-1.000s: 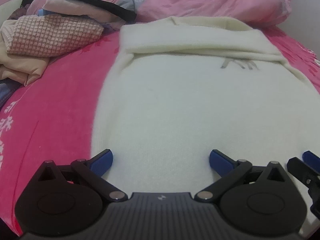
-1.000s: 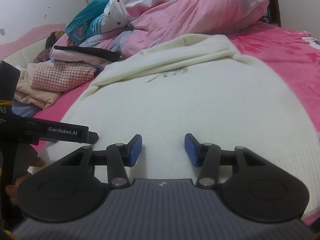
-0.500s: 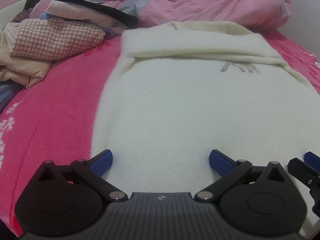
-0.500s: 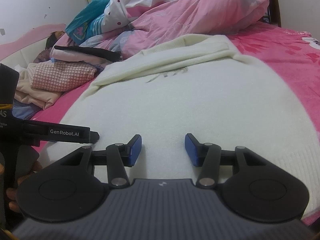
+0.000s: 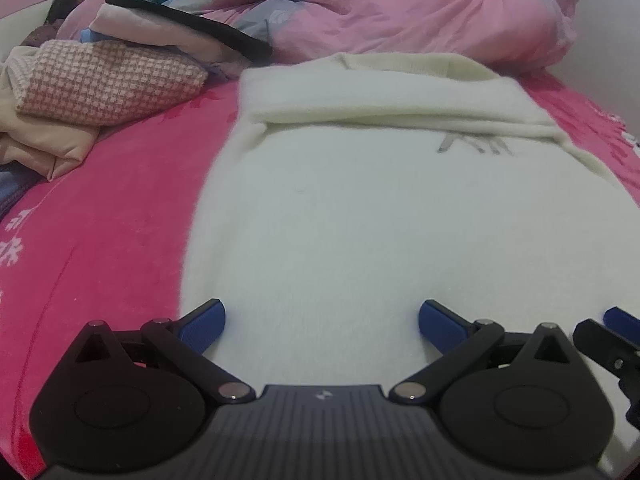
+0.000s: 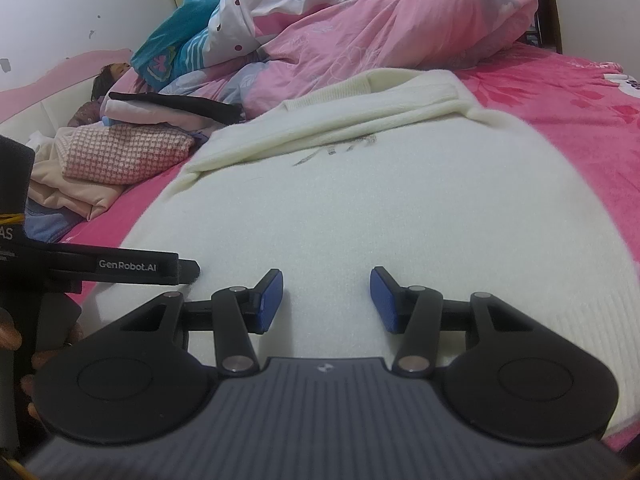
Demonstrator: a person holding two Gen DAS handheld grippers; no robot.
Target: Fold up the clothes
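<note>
From the left wrist camera: one cream sweater (image 5: 360, 208) lies flat across a bright pink bedspread (image 5: 112, 232), filling the middle of the bed, its far part folded over into a thick band with a ribbed edge on top and a small grey mark just below that fold. The left gripper (image 5: 322, 318) sits low over the near end of the sweater, its two blue-padded fingers (image 5: 202, 322) spread wide with nothing between them but knit. A single blue tip of the right gripper (image 5: 620, 322) shows at the right edge. To the left of the sweater stands one pile of folded clothes (image 5: 104, 84), a pink-and-white checked piece on top at the front, a black band across the pieces behind it. One rumpled pink quilt (image 5: 420, 20) is heaped along the far side. From the right wrist camera: the same sweater (image 6: 380, 216) spreads ahead, fuzzy and smooth, its ribbed hem visible at the near right. The right gripper (image 6: 326, 300) hovers at that near end, its two fingers parted to a moderate gap and gripping nothing. The left gripper (image 6: 120, 268) reaches in from the left as a black bar lettered "GenRobot.AI", with a person's fingers (image 6: 10, 336) beneath it. The clothes pile (image 6: 120, 156) and quilt (image 6: 380, 28) lie beyond.
</note>
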